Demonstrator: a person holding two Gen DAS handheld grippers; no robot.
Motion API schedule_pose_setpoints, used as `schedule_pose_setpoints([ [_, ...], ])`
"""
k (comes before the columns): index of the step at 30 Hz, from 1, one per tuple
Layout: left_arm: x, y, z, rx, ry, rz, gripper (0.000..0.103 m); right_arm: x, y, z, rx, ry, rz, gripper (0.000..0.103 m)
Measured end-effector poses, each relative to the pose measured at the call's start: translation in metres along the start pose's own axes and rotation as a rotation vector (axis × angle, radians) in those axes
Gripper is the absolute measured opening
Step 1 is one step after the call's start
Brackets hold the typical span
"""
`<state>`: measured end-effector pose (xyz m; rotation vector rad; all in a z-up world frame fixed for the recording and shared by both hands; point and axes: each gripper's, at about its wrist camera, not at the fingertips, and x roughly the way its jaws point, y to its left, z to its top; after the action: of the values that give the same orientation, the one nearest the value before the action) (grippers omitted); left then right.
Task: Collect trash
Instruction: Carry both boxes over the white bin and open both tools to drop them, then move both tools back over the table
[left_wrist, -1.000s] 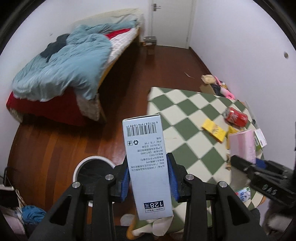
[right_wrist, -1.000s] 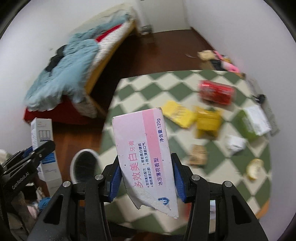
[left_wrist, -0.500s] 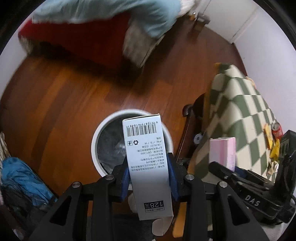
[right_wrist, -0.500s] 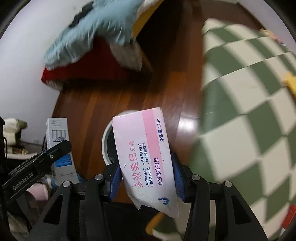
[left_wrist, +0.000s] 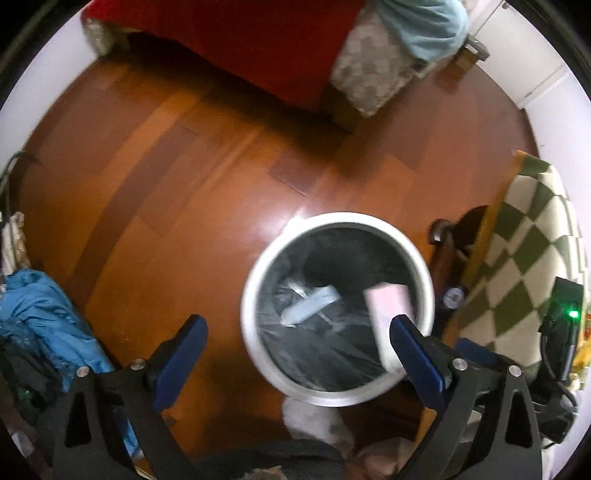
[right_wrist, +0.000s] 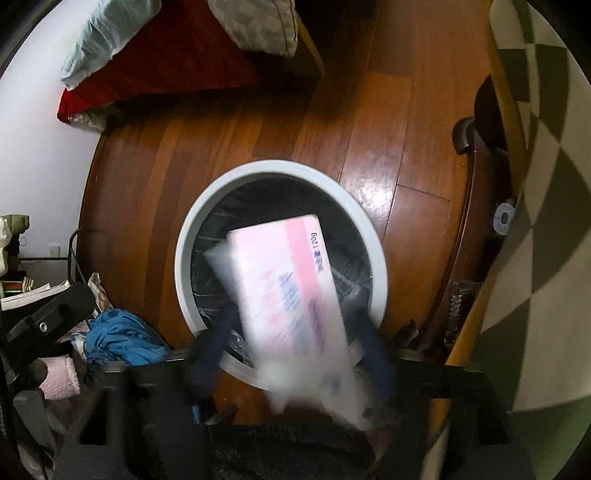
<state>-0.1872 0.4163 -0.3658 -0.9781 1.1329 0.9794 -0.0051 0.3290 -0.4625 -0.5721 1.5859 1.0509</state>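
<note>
A white round trash bin (left_wrist: 334, 396) with a black liner stands on the wooden floor below both grippers; it also shows in the right wrist view (right_wrist: 186, 236). My left gripper (left_wrist: 299, 341) is open and empty above the bin's left rim. The white and blue box (left_wrist: 310, 304) lies inside the bin. The pink toothpaste box (right_wrist: 291, 291) is blurred, dropping over the bin between the spread fingers of my right gripper (right_wrist: 295, 343), which is open. The pink box also shows in the left wrist view (left_wrist: 388, 317).
The table with the green checkered cloth (left_wrist: 532, 266) stands right of the bin, its dark wooden leg (right_wrist: 476, 206) close to the rim. A bed with a red sheet (left_wrist: 258, 40) is at the far side. Blue clothes (left_wrist: 44, 317) are piled at the left.
Both grippers have swung down over the bin and opened. The white and blue box has dropped into the bin; the pink box has left the right gripper and is falling.
</note>
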Motion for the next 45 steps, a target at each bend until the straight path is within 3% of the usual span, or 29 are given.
schedule_pose_setpoints([
  [4, 0.001, 0.003, -0.011, 0.005, -0.027, 0.082, 0.101, 0.006, 0.004, 0.006, -0.057, -0.008, -0.111, 0.099],
  [8, 0.007, 0.001, -0.017, 0.018, -0.023, 0.113, 0.101, 0.006, 0.005, 0.002, -0.092, -0.015, -0.206, 0.099],
  [18, -0.018, -0.011, -0.031, 0.056, -0.071, 0.117, 0.101, -0.02, 0.007, -0.014, -0.136, -0.05, -0.258, 0.099],
  [31, -0.101, -0.02, -0.062, 0.092, -0.168, 0.105, 0.101, -0.106, 0.023, -0.049, -0.167, -0.149, -0.196, 0.099],
  [40, -0.192, -0.044, -0.091, 0.128, -0.278, 0.073, 0.101, -0.204, 0.032, -0.091, -0.173, -0.266, -0.069, 0.099],
  [45, -0.239, -0.078, -0.108, 0.18, -0.371, 0.038, 0.101, -0.275, 0.014, -0.119, -0.127, -0.361, 0.027, 0.099],
])
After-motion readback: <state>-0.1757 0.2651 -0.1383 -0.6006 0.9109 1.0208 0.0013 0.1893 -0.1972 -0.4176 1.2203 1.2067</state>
